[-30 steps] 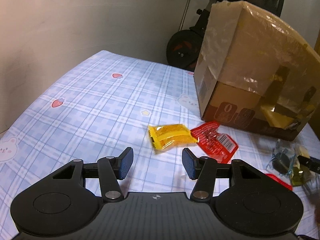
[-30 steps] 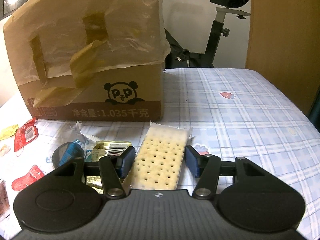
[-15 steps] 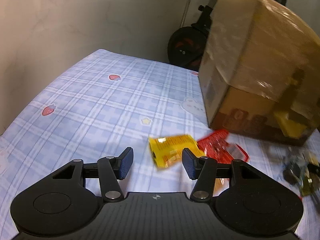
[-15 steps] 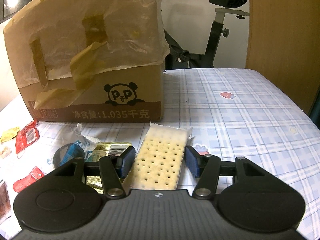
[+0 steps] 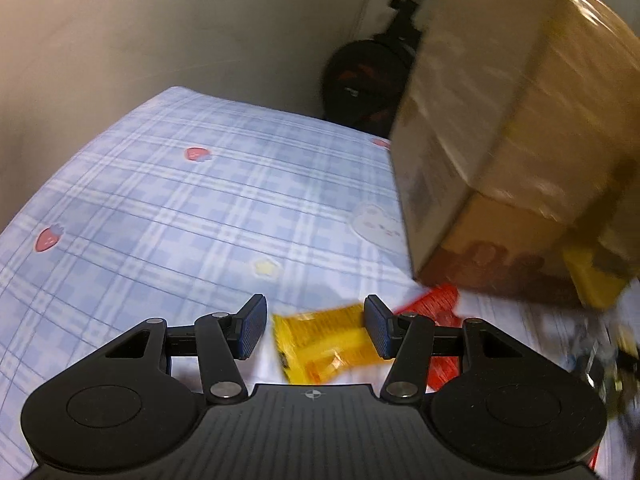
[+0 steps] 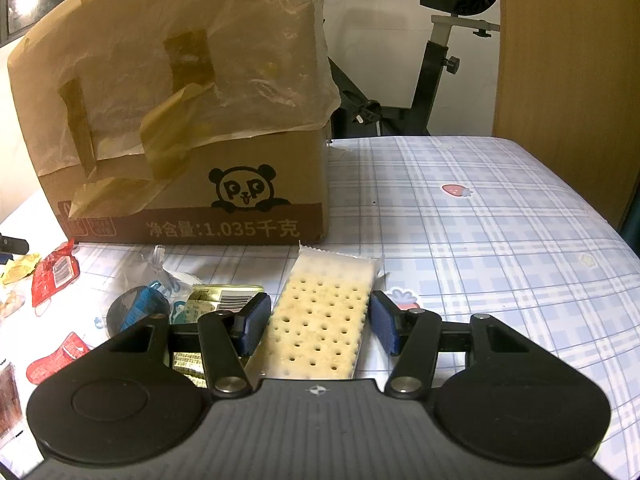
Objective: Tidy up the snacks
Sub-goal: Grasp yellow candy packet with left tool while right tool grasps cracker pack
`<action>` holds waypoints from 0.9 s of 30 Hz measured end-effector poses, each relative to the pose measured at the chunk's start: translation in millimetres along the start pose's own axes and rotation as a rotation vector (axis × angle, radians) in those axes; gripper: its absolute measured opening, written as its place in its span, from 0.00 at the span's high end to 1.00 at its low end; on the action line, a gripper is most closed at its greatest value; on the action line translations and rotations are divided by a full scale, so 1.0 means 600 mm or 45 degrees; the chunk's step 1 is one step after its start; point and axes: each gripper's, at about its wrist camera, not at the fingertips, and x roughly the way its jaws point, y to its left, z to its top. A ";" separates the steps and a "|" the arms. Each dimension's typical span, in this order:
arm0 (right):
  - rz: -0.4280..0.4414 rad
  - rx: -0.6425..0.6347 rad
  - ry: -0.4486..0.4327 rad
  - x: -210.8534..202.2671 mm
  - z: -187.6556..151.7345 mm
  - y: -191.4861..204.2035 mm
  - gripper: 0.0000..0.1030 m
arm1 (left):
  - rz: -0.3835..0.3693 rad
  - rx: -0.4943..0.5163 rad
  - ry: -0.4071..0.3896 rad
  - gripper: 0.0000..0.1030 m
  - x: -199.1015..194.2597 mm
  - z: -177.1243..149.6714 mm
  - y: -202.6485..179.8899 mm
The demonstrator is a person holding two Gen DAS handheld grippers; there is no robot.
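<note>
A yellow snack packet (image 5: 326, 342) lies on the blue plaid cloth between the fingers of my open left gripper (image 5: 316, 326), nearer the right finger. A red packet (image 5: 434, 306) lies just beyond it. My open right gripper (image 6: 320, 322) straddles a clear-wrapped cracker packet (image 6: 320, 320); its pads do not press it. A cardboard box (image 6: 192, 120) with a panda print stands behind, and shows in the left wrist view (image 5: 516, 128). The left wrist view is blurred.
Left of the cracker lie a gold-green packet (image 6: 216, 300), a dark round blue-wrapped snack (image 6: 136, 312) and red packets (image 6: 54, 276). An exercise bike (image 6: 440, 60) stands behind the table. A wooden panel (image 6: 568, 80) is at the right, a wall (image 5: 160, 40) at the left.
My left gripper has moved forward and right, so the yellow packet now lies between its fingers. The right gripper has stayed over the cracker packet.
</note>
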 end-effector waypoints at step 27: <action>0.004 0.008 -0.002 0.001 0.000 0.001 0.44 | -0.088 -0.055 0.047 0.44 -0.071 -0.064 -0.004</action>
